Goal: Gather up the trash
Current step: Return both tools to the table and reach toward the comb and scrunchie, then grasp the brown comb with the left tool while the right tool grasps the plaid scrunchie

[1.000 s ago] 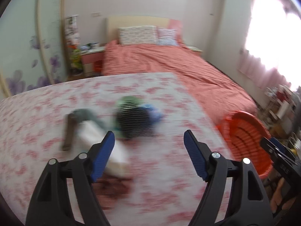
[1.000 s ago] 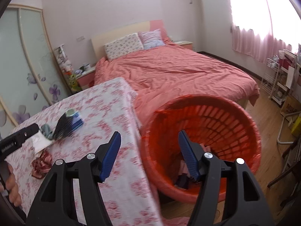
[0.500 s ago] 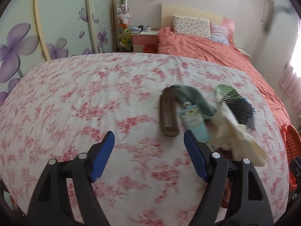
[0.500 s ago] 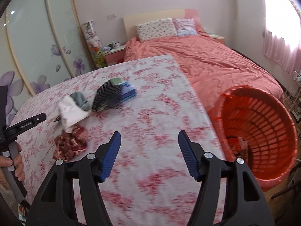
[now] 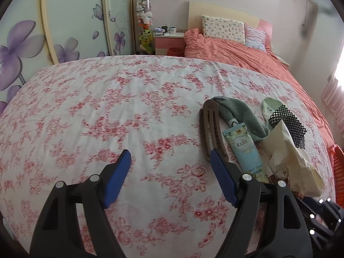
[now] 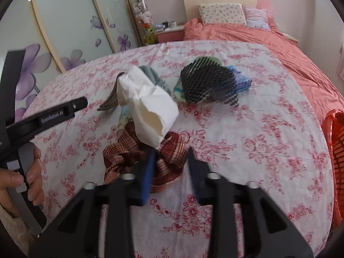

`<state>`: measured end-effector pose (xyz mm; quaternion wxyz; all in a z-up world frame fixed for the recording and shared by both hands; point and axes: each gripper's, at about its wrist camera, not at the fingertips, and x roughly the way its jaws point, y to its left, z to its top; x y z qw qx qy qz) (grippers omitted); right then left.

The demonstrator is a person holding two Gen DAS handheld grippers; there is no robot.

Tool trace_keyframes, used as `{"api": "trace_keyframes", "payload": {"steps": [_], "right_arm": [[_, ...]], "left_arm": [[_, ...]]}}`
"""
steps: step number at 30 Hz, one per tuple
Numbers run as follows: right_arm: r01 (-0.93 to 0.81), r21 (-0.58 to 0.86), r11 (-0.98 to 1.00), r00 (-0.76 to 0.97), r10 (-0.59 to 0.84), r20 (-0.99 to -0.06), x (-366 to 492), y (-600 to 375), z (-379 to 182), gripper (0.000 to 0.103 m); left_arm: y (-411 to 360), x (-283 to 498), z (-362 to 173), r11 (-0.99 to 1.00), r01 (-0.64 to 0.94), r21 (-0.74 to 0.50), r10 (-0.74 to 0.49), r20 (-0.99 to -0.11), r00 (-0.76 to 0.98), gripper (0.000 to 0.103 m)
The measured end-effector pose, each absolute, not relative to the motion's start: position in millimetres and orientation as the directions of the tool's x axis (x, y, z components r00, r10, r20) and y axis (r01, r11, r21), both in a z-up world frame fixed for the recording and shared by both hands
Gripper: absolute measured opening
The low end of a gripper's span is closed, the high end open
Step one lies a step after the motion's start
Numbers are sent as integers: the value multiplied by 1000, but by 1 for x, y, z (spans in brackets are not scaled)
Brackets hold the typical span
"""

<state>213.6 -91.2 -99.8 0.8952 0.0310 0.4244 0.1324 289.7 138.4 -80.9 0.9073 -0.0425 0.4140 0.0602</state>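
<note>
A pile of odds and ends lies on the flowered tablecloth (image 6: 247, 129): crumpled white paper (image 6: 148, 105), a red striped cloth (image 6: 124, 157), black mesh (image 6: 206, 83) and a blue packet (image 6: 243, 79). My right gripper (image 6: 171, 163) is closing, its blurred pads against the sides of the red cloth's right lobe, just below the paper. My left gripper (image 5: 169, 157) stands open over bare tablecloth (image 5: 107, 107), with nothing between its fingers. Its right fingertip is beside a brown comb (image 5: 209, 129). Next to the comb lie a pale blue tube (image 5: 245, 148), a grey sock (image 5: 238, 116) and the white paper (image 5: 288, 150).
An orange basket (image 6: 335, 150) stands off the table's right edge, seen also as the orange basket (image 5: 338, 172). A bed with a coral cover (image 6: 268, 38) is behind. A hand (image 6: 32, 172) holds the left gripper's handle at the left of the right wrist view.
The right view swung from the basket to the pile, and its jaws narrowed around the red cloth. The left gripper shifted left across the table, still wide open.
</note>
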Motion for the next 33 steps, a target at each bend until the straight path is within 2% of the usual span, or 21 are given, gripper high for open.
{"api": "trace_keyframes", "payload": {"steps": [4,9,13,16,17,24,26,29,31,32,33], "right_arm": [[-193,124,973,634,220,-742,202,-103,-94,8],[-81,100,992,657,129,-743,202,-138,-94,8],[-28,132,991,654,118,-747,207,-158,-96,8],[-29,142,989,658,126,-742,206,-161,-96,8],[-34,152,988,659,137,-740,207,-160,-96,8],[-96,222,970,656,229,-719,203,-155,-93,8],[-111,241,964,652,253,-715,203,-155,-91,11],[-105,229,968,665,239,-707,203,-152,-88,37],[-106,225,969,669,237,-705,205,-148,-88,59],[-109,220,969,667,236,-707,207,-146,-88,61],[-110,207,972,663,227,-713,209,-143,-89,66]], "left_arm": [[128,303,-87,992,-124,-30,57,-765,642,73],[111,327,-101,994,-106,-23,46,-794,606,63],[99,347,-109,993,-114,3,70,-807,586,57],[95,356,-110,993,-111,29,89,-802,591,45],[95,356,-110,994,-110,28,88,-802,591,34],[106,333,-108,997,-70,26,62,-807,588,33],[113,315,-108,999,-49,20,45,-806,590,33],[119,297,-107,999,-29,20,34,-806,592,33],[123,291,-106,1000,-30,7,24,-807,590,34],[124,290,-106,999,-33,-1,19,-806,591,36],[125,290,-105,999,-35,-6,16,-804,594,42]]}}
